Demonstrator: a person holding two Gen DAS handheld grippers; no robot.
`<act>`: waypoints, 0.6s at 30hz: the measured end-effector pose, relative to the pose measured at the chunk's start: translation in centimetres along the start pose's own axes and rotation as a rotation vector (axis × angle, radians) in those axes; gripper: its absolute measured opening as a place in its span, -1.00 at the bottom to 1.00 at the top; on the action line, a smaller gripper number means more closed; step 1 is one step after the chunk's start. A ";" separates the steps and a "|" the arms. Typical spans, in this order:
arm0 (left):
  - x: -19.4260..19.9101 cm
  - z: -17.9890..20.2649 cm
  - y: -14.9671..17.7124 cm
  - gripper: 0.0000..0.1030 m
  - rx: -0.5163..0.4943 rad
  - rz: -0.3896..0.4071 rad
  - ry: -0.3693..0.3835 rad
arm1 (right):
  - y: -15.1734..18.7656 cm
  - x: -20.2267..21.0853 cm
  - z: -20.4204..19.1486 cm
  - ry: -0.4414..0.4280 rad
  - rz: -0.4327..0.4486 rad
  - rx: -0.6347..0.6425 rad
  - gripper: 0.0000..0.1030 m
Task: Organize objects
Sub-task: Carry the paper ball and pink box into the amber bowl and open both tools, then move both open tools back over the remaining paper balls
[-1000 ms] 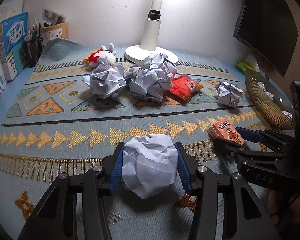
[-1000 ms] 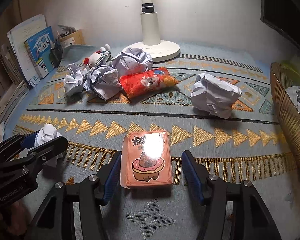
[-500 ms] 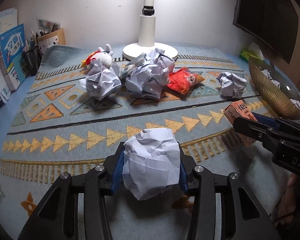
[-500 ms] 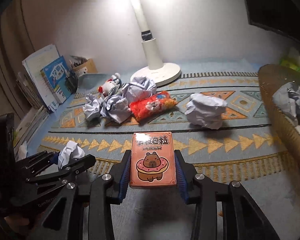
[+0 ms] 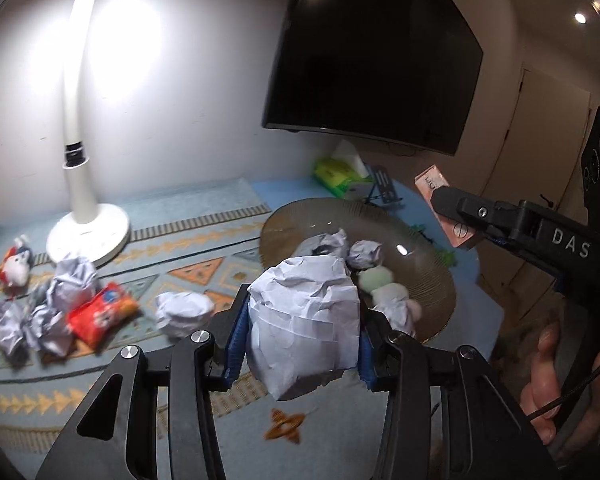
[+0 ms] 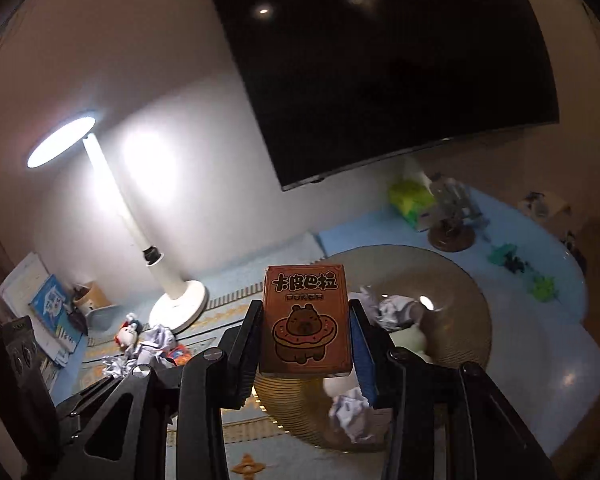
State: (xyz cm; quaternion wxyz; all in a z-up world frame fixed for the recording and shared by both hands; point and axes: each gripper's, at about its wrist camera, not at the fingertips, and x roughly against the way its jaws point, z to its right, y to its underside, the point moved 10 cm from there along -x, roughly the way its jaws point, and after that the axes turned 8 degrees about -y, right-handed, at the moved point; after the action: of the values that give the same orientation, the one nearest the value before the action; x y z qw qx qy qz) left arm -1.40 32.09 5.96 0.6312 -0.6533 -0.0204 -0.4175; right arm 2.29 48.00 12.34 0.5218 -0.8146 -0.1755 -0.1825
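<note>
Two blue pads of the left gripper (image 5: 300,336) clench a crumpled paper ball (image 5: 304,320), raised before the ribbed bowl (image 5: 432,276), which holds more paper wads. In the right wrist view, the right gripper (image 6: 306,332) grasps an orange card box (image 6: 306,320) upright above that bowl (image 6: 472,312).

A room in a home, with a study corner: a desk (image 5: 204,200) under a patterned cloth (image 5: 188,268), a lit white desk lamp (image 5: 80,152), a dark wall-mounted screen (image 5: 372,52), books (image 6: 48,312) at the left edge, a plush toy (image 5: 16,266) and a tissue box (image 5: 336,172) near the back edge.
</note>
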 end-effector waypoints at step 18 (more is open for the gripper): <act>-2.6 -3.5 2.1 0.29 0.127 -0.081 0.021 | 2.2 -1.2 -1.1 -0.073 -0.058 -0.028 0.31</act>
State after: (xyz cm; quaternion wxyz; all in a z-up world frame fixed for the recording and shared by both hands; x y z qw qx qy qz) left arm -3.77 30.01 2.31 0.6542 -0.6062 -0.0664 -0.4474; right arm 2.13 46.04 10.49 0.4983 -0.8224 -0.2155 -0.1702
